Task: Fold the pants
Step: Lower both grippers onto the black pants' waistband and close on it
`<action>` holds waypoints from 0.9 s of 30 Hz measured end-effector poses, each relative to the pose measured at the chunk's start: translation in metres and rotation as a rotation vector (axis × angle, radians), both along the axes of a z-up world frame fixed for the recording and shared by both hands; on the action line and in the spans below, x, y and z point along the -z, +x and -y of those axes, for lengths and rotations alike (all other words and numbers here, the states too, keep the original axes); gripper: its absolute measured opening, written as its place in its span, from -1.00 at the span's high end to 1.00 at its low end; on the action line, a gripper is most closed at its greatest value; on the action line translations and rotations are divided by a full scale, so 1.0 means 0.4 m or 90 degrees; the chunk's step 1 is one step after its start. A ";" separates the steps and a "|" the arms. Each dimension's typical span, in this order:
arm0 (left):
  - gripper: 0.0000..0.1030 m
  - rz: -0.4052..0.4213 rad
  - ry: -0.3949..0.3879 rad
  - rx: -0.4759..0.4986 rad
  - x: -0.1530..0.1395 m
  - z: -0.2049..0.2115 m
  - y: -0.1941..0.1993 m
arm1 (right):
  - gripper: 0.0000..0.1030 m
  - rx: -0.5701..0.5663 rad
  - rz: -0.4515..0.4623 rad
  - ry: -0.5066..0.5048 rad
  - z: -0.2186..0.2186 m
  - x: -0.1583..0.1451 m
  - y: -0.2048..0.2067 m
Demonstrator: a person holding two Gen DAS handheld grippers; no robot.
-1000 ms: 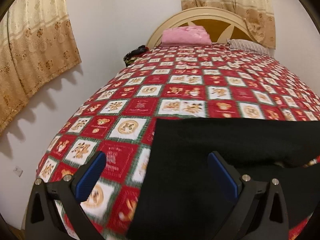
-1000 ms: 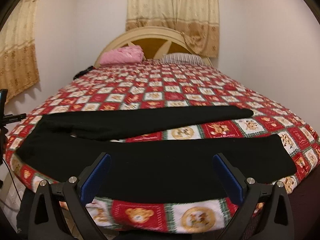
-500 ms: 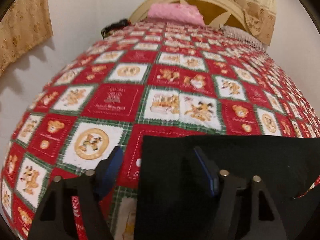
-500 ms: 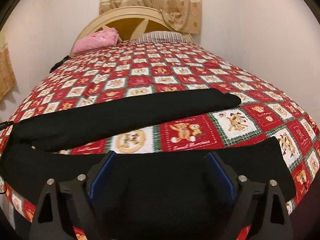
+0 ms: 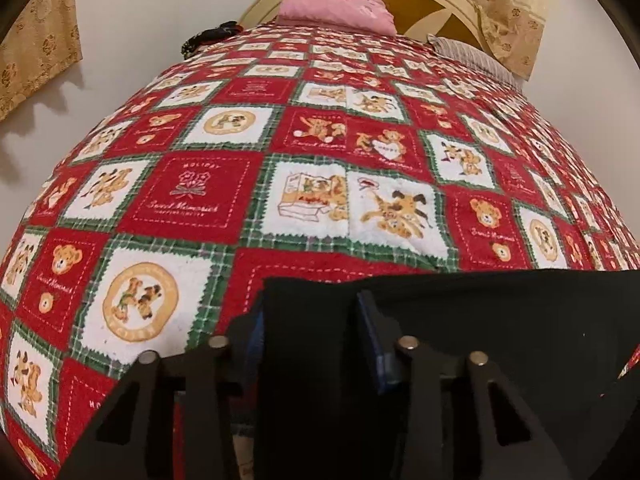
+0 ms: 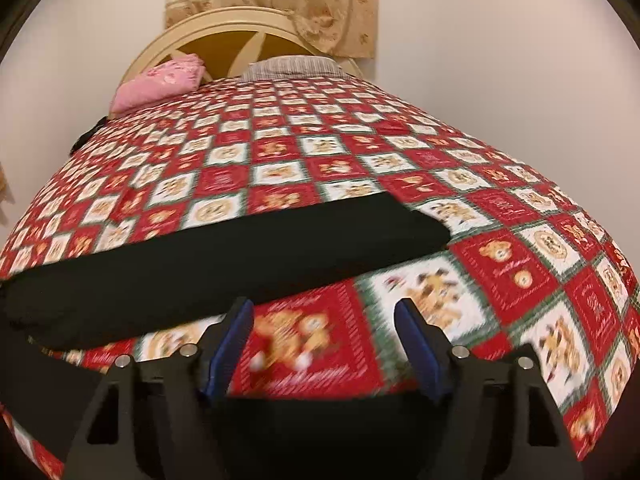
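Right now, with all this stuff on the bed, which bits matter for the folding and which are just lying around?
For the job:
black pants
left gripper
right gripper

Just there:
patchwork bedspread
pink folded cloth
striped pillow
dark item near the headboard

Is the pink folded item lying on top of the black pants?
No, the pink folded item sits far off by the headboard, while the black pants lie at the near edge.
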State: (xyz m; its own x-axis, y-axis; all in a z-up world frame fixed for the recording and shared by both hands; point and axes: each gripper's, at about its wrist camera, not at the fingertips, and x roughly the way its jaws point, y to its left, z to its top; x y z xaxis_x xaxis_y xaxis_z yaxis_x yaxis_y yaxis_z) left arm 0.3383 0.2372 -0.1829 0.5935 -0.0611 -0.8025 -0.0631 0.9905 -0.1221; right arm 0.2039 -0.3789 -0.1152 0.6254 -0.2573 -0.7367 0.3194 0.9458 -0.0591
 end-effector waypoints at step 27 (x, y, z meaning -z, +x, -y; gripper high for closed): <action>0.71 -0.014 -0.005 0.084 -0.001 0.014 0.026 | -0.25 0.011 -0.169 0.169 0.350 0.133 0.382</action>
State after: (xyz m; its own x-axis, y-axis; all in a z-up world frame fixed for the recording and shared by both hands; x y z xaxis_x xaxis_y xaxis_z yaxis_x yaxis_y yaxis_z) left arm 0.3487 0.2316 -0.1825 0.5623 -0.1445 -0.8142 0.0653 0.9893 -0.1304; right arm 0.3567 -0.5190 -0.1684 0.4013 -0.0452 -0.9148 0.3424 0.9338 0.1041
